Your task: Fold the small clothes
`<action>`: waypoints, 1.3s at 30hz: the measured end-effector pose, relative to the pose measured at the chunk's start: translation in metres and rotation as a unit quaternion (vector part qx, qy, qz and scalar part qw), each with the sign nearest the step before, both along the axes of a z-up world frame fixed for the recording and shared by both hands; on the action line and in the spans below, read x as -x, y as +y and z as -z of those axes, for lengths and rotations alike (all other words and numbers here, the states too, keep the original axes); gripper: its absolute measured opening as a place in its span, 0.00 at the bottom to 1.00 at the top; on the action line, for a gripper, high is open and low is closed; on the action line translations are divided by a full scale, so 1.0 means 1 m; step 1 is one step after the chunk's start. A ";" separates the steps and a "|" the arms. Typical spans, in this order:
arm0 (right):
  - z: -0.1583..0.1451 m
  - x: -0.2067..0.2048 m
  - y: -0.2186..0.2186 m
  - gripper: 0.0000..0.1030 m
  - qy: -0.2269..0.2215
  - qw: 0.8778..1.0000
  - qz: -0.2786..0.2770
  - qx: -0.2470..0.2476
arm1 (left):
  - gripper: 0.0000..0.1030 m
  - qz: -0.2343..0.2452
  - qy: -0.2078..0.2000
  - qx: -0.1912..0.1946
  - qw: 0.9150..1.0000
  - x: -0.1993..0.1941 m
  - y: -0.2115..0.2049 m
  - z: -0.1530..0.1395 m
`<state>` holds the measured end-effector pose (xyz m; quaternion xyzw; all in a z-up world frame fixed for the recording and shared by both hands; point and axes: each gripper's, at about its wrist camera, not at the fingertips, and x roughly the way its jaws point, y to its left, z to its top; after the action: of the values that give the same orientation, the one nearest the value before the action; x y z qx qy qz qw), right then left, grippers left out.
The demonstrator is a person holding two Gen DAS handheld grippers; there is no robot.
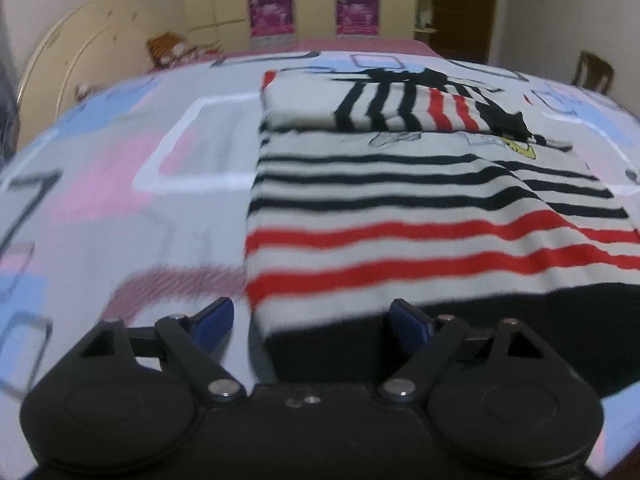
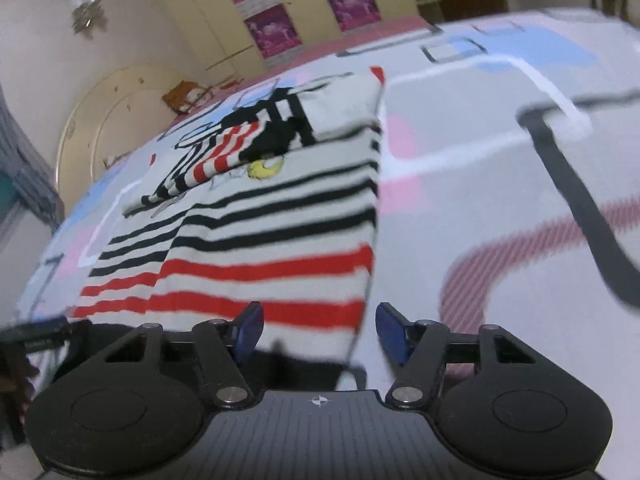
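A small white shirt (image 1: pixel 400 208) with black and red stripes and a black hem lies flat on the bed, its sleeves folded in across the top. It also shows in the right wrist view (image 2: pixel 272 240). My left gripper (image 1: pixel 310 322) is open and empty, its blue pads straddling the shirt's near left corner just above the hem. My right gripper (image 2: pixel 319 332) is open and empty over the shirt's near right corner.
The bedsheet (image 1: pixel 120 200) is grey with pink, blue and white squares. A curved cream headboard (image 1: pixel 60 64) stands at the left. A wardrobe with pink posters (image 1: pixel 312 4) is at the back, and a wooden chair (image 1: pixel 594 70) at the right.
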<state>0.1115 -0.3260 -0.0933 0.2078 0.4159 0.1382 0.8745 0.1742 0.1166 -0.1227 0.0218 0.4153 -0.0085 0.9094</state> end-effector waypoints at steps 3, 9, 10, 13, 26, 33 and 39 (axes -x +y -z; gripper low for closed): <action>0.007 0.016 -0.012 0.61 0.016 0.999 0.007 -0.035 | 0.67 -0.020 0.018 0.059 0.998 0.015 0.018 0.005; 0.018 0.032 -0.028 0.61 0.038 0.990 0.017 -0.132 | 0.57 -0.034 0.044 0.219 0.974 0.033 0.053 0.007; 0.021 0.033 -0.030 0.61 0.044 0.987 0.018 -0.155 | 0.53 -0.034 0.050 0.246 0.967 0.034 0.055 0.009; 0.026 0.030 -0.030 0.60 0.050 0.982 0.022 -0.183 | 0.52 -0.029 0.061 0.299 0.952 0.032 0.059 0.018; 0.041 0.018 -0.016 0.20 0.078 0.968 -0.007 -0.236 | 0.34 -0.042 0.052 0.401 0.914 0.019 0.071 0.042; 0.014 0.024 -0.030 0.04 0.006 0.975 0.010 -0.223 | 0.08 -0.055 -0.007 0.364 0.930 0.030 0.071 0.022; 0.027 0.016 -0.027 0.04 0.045 0.983 0.007 -0.180 | 0.08 -0.073 0.018 0.343 0.936 0.026 0.068 0.030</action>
<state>0.0959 -0.3531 -0.1199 0.3705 0.4214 0.1947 0.8045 0.1478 0.1844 -0.1530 -0.3218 0.4042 -0.0843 0.8520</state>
